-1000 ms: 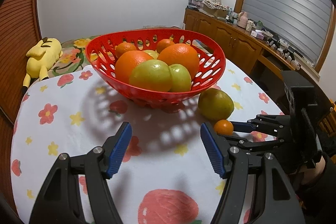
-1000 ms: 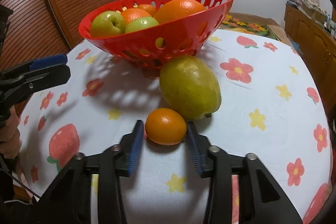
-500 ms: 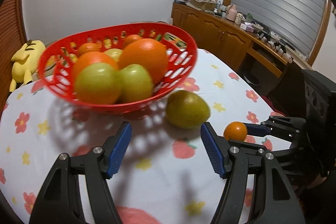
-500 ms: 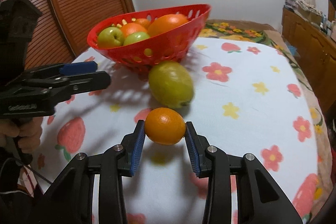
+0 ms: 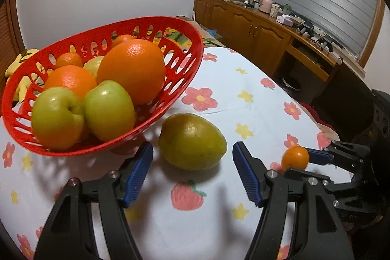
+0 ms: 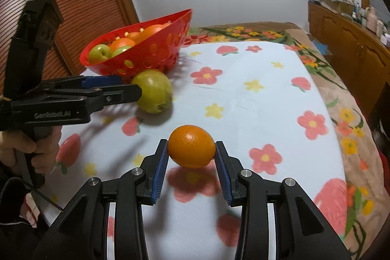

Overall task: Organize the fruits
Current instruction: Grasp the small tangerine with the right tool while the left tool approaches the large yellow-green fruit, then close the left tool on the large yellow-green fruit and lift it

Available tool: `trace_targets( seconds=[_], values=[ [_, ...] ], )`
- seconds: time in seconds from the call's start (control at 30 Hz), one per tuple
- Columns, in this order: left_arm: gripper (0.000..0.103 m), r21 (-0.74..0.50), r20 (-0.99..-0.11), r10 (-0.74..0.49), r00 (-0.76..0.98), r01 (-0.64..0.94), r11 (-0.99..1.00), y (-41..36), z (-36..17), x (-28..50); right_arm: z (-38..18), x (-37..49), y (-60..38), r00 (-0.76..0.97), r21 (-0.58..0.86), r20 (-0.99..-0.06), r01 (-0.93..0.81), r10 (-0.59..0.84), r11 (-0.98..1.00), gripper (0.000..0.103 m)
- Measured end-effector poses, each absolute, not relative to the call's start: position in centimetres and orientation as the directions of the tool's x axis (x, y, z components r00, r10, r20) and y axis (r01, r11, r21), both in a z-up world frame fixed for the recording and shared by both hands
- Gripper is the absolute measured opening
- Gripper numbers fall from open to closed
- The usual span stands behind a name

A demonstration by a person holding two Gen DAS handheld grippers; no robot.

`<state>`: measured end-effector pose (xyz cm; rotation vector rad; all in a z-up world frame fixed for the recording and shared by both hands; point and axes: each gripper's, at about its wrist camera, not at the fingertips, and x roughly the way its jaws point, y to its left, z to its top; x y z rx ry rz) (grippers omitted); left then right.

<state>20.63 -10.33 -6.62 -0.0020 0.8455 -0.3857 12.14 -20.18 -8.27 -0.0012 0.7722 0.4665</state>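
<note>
- Left gripper (image 5: 192, 172) stands with its blue pads apart and nothing pressed between them; it is held low over the desk (image 5: 243, 109), the pads on either side of the near end of a yellow-green pear-like fruit (image 5: 191, 140) without touching it.
- In the right wrist view a person's hand (image 6: 36, 150) holds the left gripper's handle at the left edge, and its fingertips reach to just beside the same fruit (image 6: 153, 90).
- Red perforated basket (image 5: 180, 60) sits on the desk at the left, tilted toward the camera, touching or nearly touching the yellow-green fruit.
- Inside the basket lie two green apples (image 5: 57, 117) at the front, a large orange (image 5: 134, 70) behind them, and further oranges toward the back.
- Flower and strawberry patterned cloth (image 6: 256, 99) covers the desk.
- Right gripper (image 6: 191, 157) is clamped on a small orange (image 6: 191, 149), a blue pad pressed to each side, the fruit lifted clear of the cloth with its shadow below.
- From the left wrist view that small orange (image 5: 295, 157) shows at the right, well apart from the basket.
- Wooden cabinets (image 5: 248, 26) with clutter on top line the far right wall.
</note>
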Motion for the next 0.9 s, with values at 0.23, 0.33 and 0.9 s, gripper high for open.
trace_targets(
  seconds=[0.23, 0.33, 0.9],
  values=[
    [0.068, -0.144, -0.742, -0.321, 0.589, 0.328, 0.934, -11.2, -7.0, 21.5, -8.3, 11.4, -20.7, 0.621, 0.174, -0.665, -0.412, 0.415, 0.895, 0.038],
    [0.068, -0.122, -0.746, -0.3, 0.595, 0.321, 0.939, -11.4, -7.2, 21.9, -8.3, 11.3, -20.6, 0.618, 0.177, -0.664, -0.417, 0.421, 0.891, 0.038],
    [0.071, -0.157, -0.766, -0.337, 0.548, 0.349, 0.924, -11.6, -8.5, 23.4, -8.1, 11.3, -20.5, 0.616, 0.177, -0.665, -0.42, 0.423, 0.89, 0.038]
  ],
)
